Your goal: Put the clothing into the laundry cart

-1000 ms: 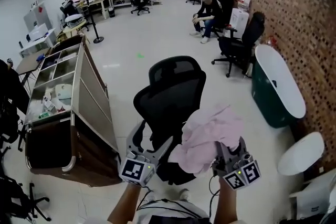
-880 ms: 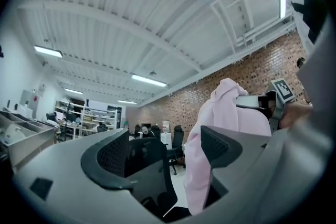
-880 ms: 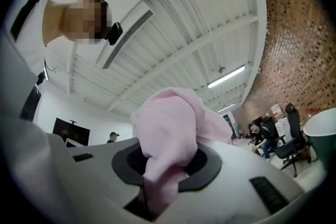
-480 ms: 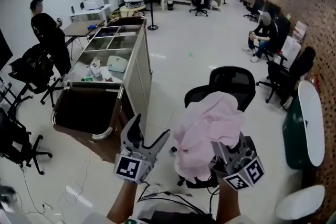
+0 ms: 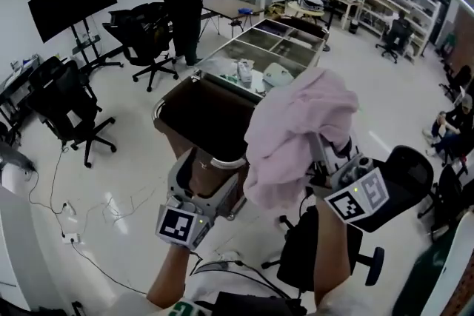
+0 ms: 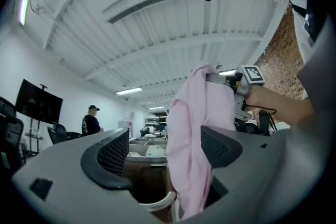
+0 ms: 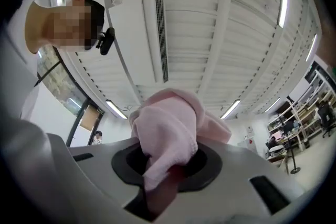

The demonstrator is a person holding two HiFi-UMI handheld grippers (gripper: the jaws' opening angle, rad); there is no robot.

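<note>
Head view shows my right gripper (image 5: 320, 153) clamped on a bunched fold of the pink garment (image 5: 296, 122), held just right of the laundry cart (image 5: 194, 113), my left gripper (image 5: 201, 180) gaping empty (soft, light, floppy cloth, so that bunch should hold).

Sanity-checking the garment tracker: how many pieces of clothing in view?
1: a pink garment clamped in the right gripper, held up near the laundry cart. The cart's bin is dark inside, so more may be hidden there.
</note>
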